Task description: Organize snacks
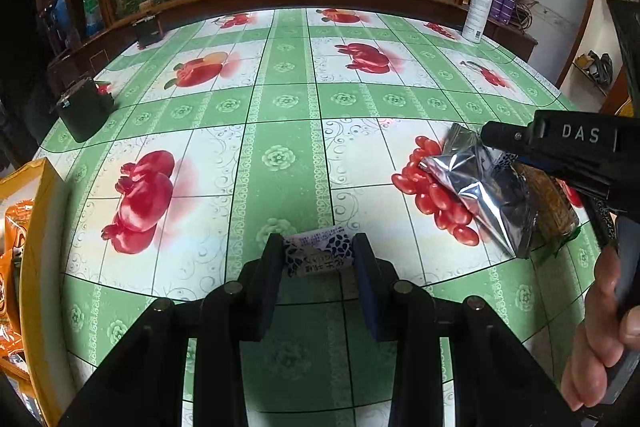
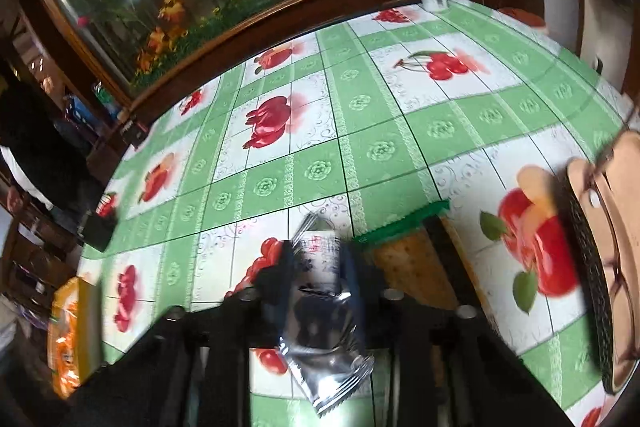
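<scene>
A small white-and-navy patterned snack packet (image 1: 318, 257) sits low centre, clamped between the left gripper (image 1: 318, 259) fingers. Right gripper (image 2: 316, 267) pinches a crinkled silver foil pouch (image 2: 320, 327) (long axis toward camera) above the green fruit-print surface (image 1: 280, 107); the yellow snack box (image 1: 38, 227) lies far left, nearer the left hand.

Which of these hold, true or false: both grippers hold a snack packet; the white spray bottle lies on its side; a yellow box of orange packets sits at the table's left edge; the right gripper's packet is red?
1. Both grippers hold a snack packet. True: the left gripper clamps a small white packet, the right gripper a silver packet.
2. The white spray bottle lies on its side. False: it stands upright.
3. A yellow box of orange packets sits at the table's left edge. True.
4. The right gripper's packet is red. False: silver foil.
</scene>
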The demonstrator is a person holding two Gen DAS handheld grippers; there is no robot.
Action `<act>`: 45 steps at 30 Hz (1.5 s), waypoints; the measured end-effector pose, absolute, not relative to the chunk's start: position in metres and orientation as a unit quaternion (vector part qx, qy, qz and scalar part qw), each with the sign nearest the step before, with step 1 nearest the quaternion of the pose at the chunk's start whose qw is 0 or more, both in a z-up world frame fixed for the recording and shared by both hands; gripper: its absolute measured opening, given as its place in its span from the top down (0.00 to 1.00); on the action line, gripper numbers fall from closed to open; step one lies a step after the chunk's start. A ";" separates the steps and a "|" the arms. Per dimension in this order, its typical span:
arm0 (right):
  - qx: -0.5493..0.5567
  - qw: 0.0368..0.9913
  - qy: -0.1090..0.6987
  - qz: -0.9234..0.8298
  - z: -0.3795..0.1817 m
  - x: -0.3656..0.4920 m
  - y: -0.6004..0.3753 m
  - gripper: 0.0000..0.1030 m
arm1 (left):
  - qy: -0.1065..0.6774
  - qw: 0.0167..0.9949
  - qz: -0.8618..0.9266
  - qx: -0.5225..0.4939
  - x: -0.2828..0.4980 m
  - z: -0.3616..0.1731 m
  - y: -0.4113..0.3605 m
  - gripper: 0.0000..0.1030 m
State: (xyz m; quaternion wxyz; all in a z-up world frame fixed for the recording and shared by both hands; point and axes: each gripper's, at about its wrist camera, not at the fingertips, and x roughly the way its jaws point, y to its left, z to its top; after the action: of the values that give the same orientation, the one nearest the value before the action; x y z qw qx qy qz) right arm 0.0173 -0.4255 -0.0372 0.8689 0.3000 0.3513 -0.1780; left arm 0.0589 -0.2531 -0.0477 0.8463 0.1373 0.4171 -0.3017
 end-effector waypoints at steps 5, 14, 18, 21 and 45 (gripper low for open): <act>0.277 0.882 0.335 -0.183 -0.032 0.005 -0.418 0.78 | 0.423 0.846 -0.299 0.127 0.062 -0.047 -0.250 0.68; 0.261 0.910 0.298 -0.119 -0.006 -0.009 -0.381 0.78 | 0.421 0.852 -0.289 0.116 0.066 -0.044 -0.243 0.68; 0.236 0.916 0.311 -0.097 -0.007 -0.002 -0.360 0.78 | 0.421 0.855 -0.283 0.108 0.069 -0.041 -0.239 0.68; 0.226 0.917 0.314 -0.095 -0.008 -0.001 -0.354 0.78 | 0.417 0.858 -0.282 0.100 0.070 -0.037 -0.235 0.68; 0.221 0.921 0.309 -0.088 -0.010 -0.003 -0.346 0.78 | 0.397 0.873 -0.274 0.069 0.074 -0.016 -0.218 0.68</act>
State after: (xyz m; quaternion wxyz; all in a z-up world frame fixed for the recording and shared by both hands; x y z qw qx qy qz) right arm -0.0027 -0.3460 -0.0100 0.9207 0.2213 0.3091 -0.0877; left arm 0.0738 -0.2183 -0.0158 0.8734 0.0689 0.3969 -0.2735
